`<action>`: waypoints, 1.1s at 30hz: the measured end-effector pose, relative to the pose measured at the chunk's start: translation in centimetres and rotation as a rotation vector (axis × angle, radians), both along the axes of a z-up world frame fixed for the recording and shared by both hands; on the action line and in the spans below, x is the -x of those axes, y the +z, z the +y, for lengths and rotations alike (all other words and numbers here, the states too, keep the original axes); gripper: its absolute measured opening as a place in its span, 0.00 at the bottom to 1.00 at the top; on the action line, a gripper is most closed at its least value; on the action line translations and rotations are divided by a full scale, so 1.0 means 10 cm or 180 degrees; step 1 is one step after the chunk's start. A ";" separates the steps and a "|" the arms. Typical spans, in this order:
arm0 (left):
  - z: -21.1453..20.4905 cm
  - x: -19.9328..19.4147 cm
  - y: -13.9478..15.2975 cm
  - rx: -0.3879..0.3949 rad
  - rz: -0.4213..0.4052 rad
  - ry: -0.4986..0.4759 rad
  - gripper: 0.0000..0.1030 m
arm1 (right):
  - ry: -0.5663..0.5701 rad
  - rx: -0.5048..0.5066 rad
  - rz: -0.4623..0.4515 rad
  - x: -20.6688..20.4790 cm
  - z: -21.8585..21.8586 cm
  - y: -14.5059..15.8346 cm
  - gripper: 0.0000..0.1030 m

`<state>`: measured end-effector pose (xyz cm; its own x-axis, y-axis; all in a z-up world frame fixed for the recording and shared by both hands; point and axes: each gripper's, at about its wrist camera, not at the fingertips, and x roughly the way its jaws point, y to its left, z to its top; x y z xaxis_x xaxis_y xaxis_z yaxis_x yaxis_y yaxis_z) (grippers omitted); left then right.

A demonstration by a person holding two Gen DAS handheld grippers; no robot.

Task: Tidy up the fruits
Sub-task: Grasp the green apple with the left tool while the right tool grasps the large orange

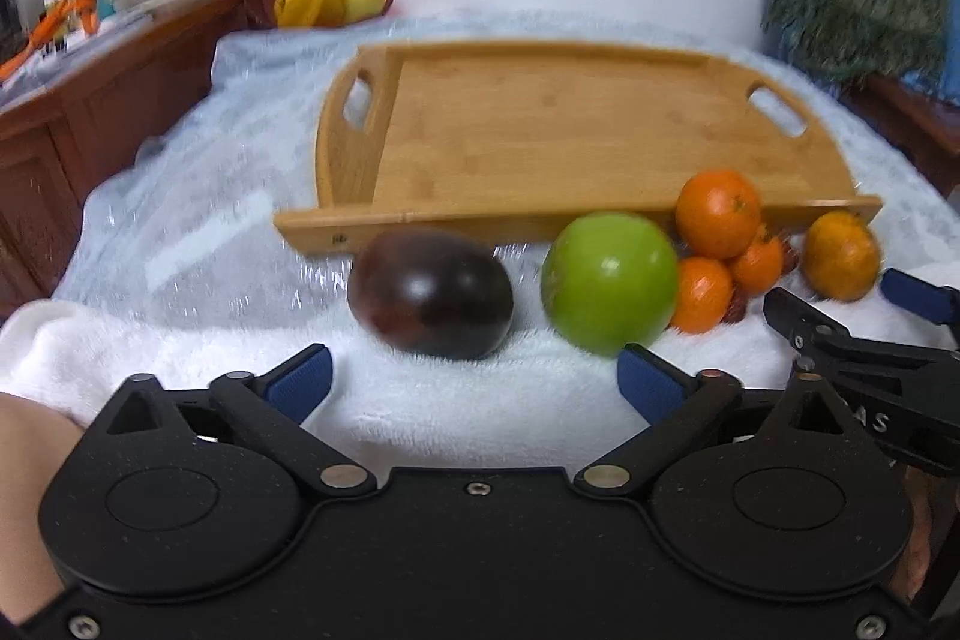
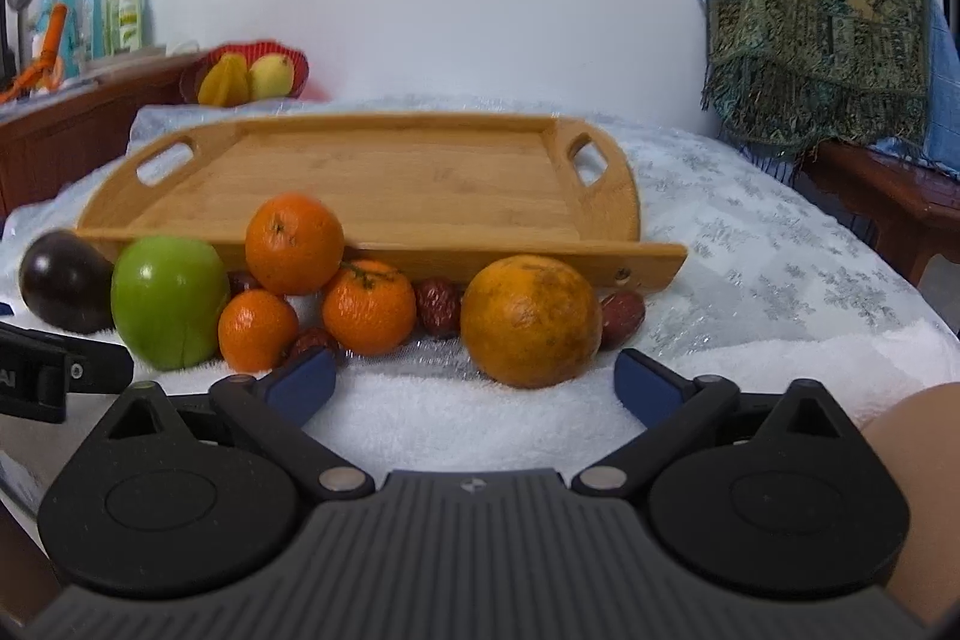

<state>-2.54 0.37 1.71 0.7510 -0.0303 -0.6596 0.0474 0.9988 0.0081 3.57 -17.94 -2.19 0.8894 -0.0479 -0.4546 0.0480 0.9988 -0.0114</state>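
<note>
A bamboo tray (image 1: pixel 540 142) (image 2: pixel 384 184) lies on the bed with nothing in it. In front of it lie a dark purple fruit (image 1: pixel 431 302) (image 2: pixel 63 280), a green apple (image 1: pixel 609 281) (image 2: pixel 168 301), three small oranges (image 2: pixel 294 244) (image 1: pixel 717 214), a larger dull orange (image 2: pixel 531 319) (image 1: pixel 840 255) and some red dates (image 2: pixel 439 307). My left gripper (image 1: pixel 477 382) is open, just short of the purple fruit and apple. My right gripper (image 2: pixel 474 382) is open, just short of the dull orange. The right gripper's fingers (image 1: pixel 804 316) show in the left wrist view.
A white towel (image 2: pixel 480 418) covers the bed's near edge. A red basket (image 2: pixel 240 70) with yellow fruit stands behind the tray. A wooden cabinet (image 1: pixel 90 112) with bottles is at the left. A patterned cloth (image 2: pixel 810 10) hangs over furniture at the right.
</note>
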 end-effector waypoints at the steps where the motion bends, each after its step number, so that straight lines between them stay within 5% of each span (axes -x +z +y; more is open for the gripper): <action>1: -0.01 0.04 0.03 -0.0028 -0.0086 -0.0008 0.85 | -0.0030 0.0001 -0.0053 0.02 -0.01 0.01 0.90; 5: -0.11 0.14 0.16 -0.0165 -0.0367 -0.0090 0.60 | -0.0189 -0.0041 -0.0210 0.05 -0.07 0.06 0.69; 8: -0.21 0.20 0.23 -0.0202 -0.0509 -0.0288 0.56 | -0.0242 -0.0103 -0.0224 0.04 -0.11 0.07 0.53; 26: -0.33 -0.23 0.04 0.0264 -0.0183 -0.0464 0.62 | -0.0386 -0.0330 -0.0092 -0.13 -0.21 -0.03 0.68; 33: -0.42 -0.29 -0.02 0.0218 -0.0242 -0.0514 0.68 | -0.0438 -0.0377 -0.0087 -0.17 -0.22 -0.05 0.71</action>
<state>0.37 -3.80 1.49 0.7803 -0.1973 -0.5934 0.2091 0.9766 -0.0499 5.27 -20.16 -2.72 0.8903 -0.1176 -0.4400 0.1829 0.9771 0.1090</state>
